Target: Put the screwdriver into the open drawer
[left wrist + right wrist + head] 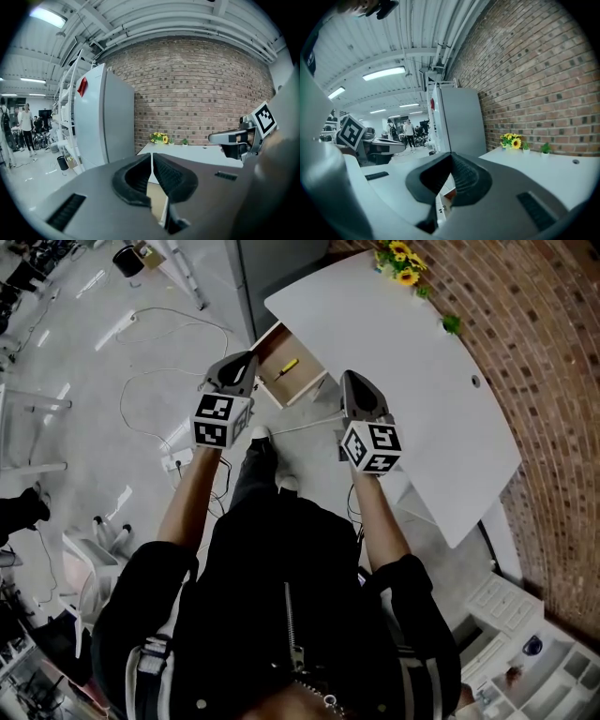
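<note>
A yellow-handled screwdriver [287, 365] lies inside the open wooden drawer [302, 379], which is pulled out from the white table [422, 381]. My left gripper [246, 359] is held just left of the drawer and is shut, with nothing between its jaws. My right gripper [352, 378] hovers over the table's near edge, right of the drawer, and is also shut and empty. In the left gripper view the pads [161, 174] meet at their tips, with the right gripper [233, 137] beyond them. The right gripper view shows its pads [464, 177] closed together.
A grey fridge [103, 122] stands left of the table. Yellow flowers [398, 259] sit at the table's far end by the brick wall [544, 381]. White cables and a power strip [178, 462] lie on the floor. People stand far off at the left [26, 124].
</note>
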Motion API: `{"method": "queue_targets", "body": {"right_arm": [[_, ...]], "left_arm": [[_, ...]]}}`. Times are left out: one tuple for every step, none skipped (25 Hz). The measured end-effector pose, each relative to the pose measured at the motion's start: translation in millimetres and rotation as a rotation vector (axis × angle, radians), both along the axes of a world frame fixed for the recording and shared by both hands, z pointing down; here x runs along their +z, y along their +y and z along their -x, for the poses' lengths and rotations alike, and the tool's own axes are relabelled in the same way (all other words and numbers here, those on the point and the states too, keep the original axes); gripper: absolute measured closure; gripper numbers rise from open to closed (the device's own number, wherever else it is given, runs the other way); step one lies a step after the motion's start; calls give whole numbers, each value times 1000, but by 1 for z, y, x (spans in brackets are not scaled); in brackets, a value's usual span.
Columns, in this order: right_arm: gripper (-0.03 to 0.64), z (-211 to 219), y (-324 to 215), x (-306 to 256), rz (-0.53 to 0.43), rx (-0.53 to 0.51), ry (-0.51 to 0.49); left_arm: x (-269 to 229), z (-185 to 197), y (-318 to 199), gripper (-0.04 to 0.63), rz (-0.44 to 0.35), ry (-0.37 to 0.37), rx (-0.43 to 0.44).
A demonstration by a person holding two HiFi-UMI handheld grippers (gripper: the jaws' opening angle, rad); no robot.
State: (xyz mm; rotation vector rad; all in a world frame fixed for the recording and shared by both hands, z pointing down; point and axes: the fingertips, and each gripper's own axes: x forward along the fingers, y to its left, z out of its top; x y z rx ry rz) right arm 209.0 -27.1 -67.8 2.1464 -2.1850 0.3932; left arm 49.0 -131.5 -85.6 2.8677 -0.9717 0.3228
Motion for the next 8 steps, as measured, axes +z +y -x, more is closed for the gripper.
{"method": "queue_targets", "body": {"right_arm": [[611,0,2,2,3,0,-1],[611,0,3,3,6,1,-3],[611,0,4,4,9,2,-5],[611,-1,4,5,11,4,-6],[611,-1,4,6,13,5,-6],[611,-1,4,6,13,5,-6],[611,0,3,5,13,5,-6],[611,0,2,5,13,5,-6]], "left_arm": [[2,0,2,561,3,-2,0],[3,0,3,561,6,-4,1],[4,-1,4,561,7,-6,3],[4,-2,4,561,8,-8,5],[4,-2,4,563,8,-8,7],[4,-3,4,561,8,-8,8],[4,-3,3,563,9,-7,9],[4,-3,3,561,9,-6,9]]}}
